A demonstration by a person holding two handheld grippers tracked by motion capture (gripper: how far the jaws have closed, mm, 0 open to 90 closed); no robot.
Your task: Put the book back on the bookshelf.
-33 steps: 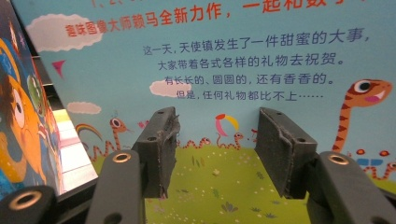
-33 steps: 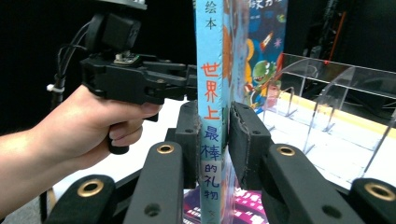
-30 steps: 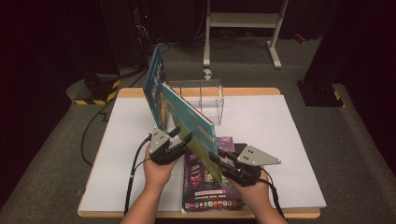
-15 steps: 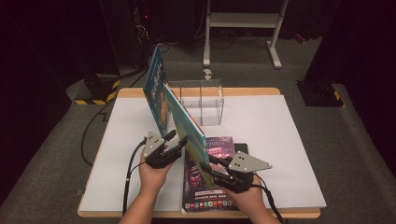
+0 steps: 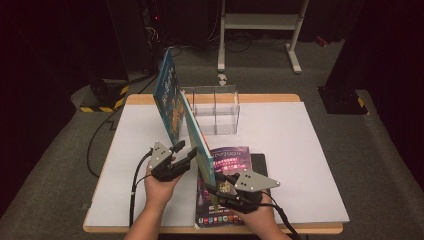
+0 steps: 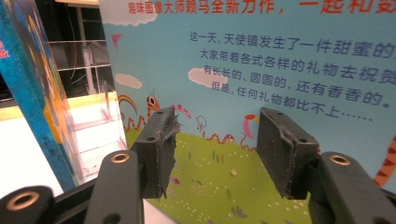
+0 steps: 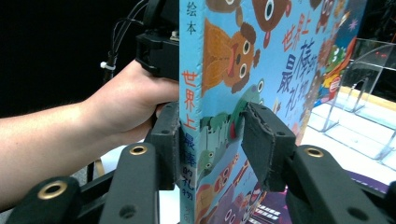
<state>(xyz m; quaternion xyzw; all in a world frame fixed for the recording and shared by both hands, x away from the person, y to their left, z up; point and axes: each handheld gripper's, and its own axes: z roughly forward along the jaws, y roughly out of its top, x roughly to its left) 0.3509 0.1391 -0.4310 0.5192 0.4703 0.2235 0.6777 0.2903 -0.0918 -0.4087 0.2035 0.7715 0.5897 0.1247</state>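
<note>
While the picture book (image 5: 196, 135) stands on edge near the middle of the white surface (image 5: 300, 150), tilted and reaching toward the clear acrylic rack (image 5: 215, 107), its spine sits between the jaws of the right tongs (image 7: 212, 135); those jaws have just been opening, one pad lying against the spine and the other clear of the cover, so the grip is released. The spine reads 世界上 with 绘本 above it, and the front cover shows 世界上最棒的礼物 among cartoon animals. The left tongs (image 6: 215, 149) stand parted before the back cover, clenching nothing; lines there include 这一天,天使镇发生了一件甜蜜的. A second blue book (image 5: 165, 92) leans just behind, and a purple book (image 5: 227, 157) lies flat beneath.
</note>
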